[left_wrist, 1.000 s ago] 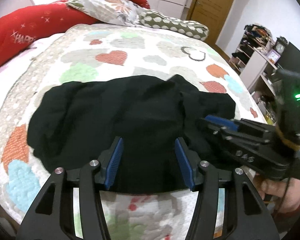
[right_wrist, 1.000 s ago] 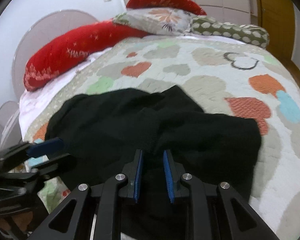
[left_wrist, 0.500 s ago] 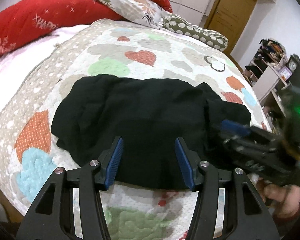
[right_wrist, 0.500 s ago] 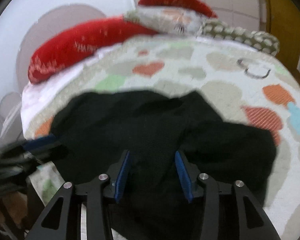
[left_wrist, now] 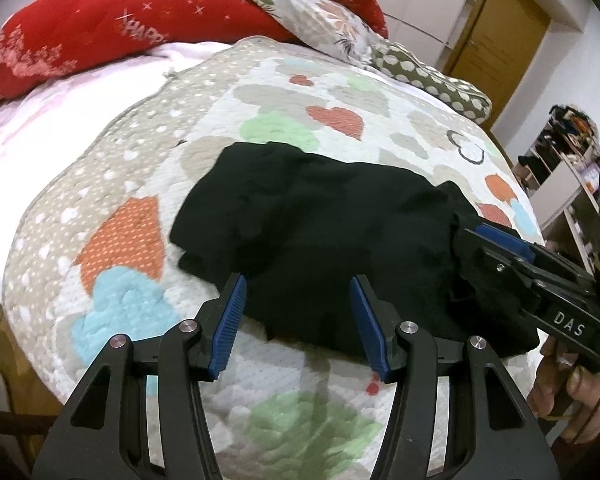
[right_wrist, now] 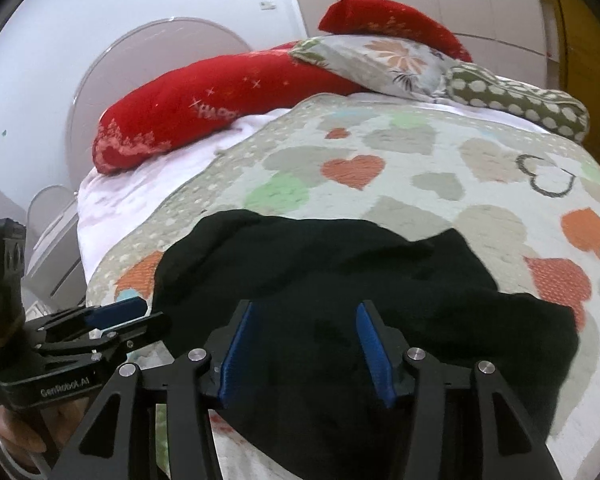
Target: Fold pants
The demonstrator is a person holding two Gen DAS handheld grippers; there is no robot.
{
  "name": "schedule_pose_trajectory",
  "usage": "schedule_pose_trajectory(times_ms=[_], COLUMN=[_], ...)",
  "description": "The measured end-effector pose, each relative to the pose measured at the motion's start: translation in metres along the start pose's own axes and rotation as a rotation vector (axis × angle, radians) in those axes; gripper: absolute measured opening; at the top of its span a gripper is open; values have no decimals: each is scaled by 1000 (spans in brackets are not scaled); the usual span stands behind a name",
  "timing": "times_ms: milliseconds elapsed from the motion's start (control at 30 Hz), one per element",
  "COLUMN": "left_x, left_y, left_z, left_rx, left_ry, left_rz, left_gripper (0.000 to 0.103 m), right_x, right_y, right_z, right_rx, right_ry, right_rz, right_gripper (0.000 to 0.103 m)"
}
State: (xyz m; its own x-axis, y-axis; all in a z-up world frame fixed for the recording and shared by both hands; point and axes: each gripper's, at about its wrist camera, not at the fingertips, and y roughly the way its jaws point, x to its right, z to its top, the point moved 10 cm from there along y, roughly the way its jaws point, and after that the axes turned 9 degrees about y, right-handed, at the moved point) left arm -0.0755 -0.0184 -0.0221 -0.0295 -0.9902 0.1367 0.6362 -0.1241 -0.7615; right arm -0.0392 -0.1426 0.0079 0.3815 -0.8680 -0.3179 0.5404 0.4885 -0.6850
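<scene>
The black pants [left_wrist: 340,240] lie in a folded, rumpled heap on the heart-patterned quilt [left_wrist: 140,184]; they also show in the right wrist view [right_wrist: 360,280]. My left gripper [left_wrist: 298,320] is open and empty, just above the near edge of the pants. My right gripper [right_wrist: 302,352] is open and empty over the near part of the pants. In the left wrist view the right gripper [left_wrist: 500,248] sits at the right end of the pants. In the right wrist view the left gripper [right_wrist: 116,320] is at the left end.
Red pillows [left_wrist: 100,28], a floral pillow [left_wrist: 312,16] and a dotted pillow [left_wrist: 428,76] line the head of the bed. A wooden door [left_wrist: 496,20] and cluttered shelves [left_wrist: 560,152] stand to the right. A white round headboard [right_wrist: 160,64] is at the left.
My right gripper opened and let go of the pants. Both grippers drew back and up from the pants. The left gripper stayed open.
</scene>
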Motion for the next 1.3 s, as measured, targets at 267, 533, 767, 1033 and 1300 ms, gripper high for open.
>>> schedule_pose_trajectory(times_ms=[267,533,767,1033,1300], left_x=[-24,-44,-43,-44,-47], left_y=[-6,8,25,40,43], left_z=[-16,-27,-21,-7,-1], left_rx=[25,-8,-4,38,75], left_ry=[-195,-301,-310,-331,-324], left_rz=[-118,-97,-102,-140,-145], left_gripper=[62,63,64,76,76], right_x=[-24,-40,-63,-77,-76], right_y=[13,50,98,155,176], right_z=[2,22,38,52,50], right_rx=[-22,-72,-133,-186,-186], right_ry=[-41,-40,-111,-154,-84], right_rz=[44,81,92,88,154], right_gripper=[51,51,51,67,58])
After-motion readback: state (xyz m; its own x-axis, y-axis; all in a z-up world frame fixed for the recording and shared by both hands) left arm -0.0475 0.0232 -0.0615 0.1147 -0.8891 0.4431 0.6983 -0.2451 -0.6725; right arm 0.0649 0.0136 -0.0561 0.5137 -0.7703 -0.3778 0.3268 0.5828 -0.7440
